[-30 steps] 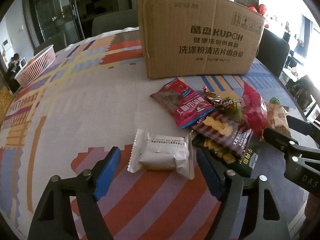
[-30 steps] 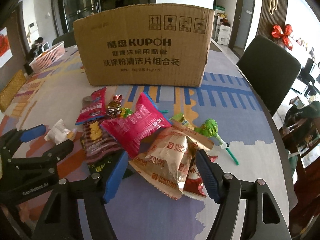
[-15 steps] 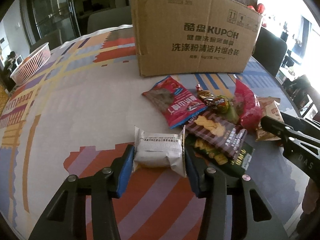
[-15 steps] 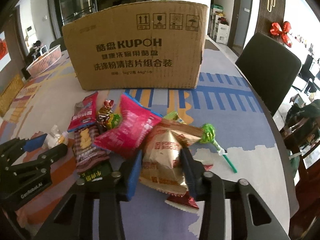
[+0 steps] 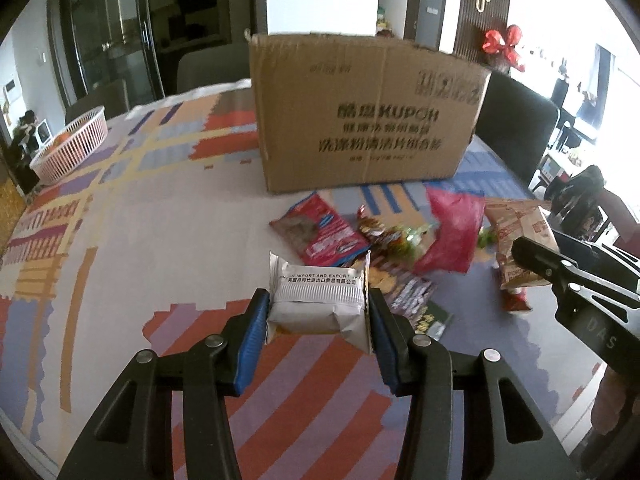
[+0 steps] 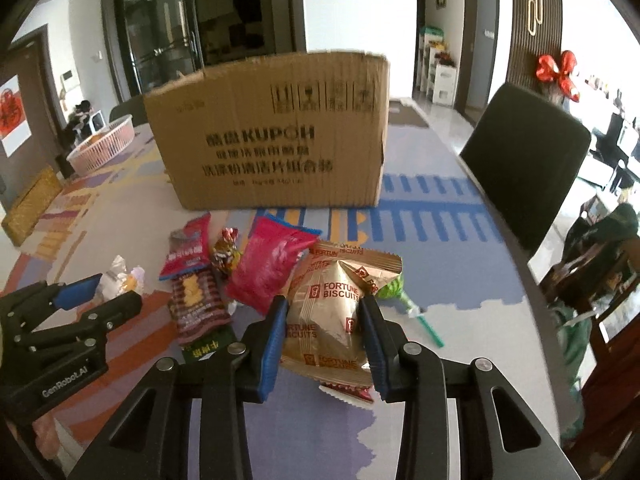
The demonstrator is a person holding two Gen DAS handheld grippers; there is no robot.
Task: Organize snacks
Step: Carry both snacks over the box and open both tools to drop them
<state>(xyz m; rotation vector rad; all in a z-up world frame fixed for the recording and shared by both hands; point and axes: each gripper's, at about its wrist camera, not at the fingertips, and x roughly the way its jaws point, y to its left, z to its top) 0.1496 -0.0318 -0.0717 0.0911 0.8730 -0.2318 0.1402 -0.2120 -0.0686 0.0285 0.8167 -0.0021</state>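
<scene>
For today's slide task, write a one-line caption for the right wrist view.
Right gripper shut on a Fortune Biscuits bag, snack pile and cardboard box ahead.

Patterned tablecloth (image 5: 132, 240): pale ground, blocks of red, purple, yellow and blue. Pink-and-white slatted basket (image 5: 70, 144) near far left table edge, something orange inside, too blurred to identify. Dark chair (image 6: 524, 168) at right side of table; another grey chair (image 5: 212, 68) at far side. Red bow decoration (image 6: 558, 72) on slatted wall panel. Dark glass-fronted cabinet (image 6: 168, 36) against back wall.
</scene>
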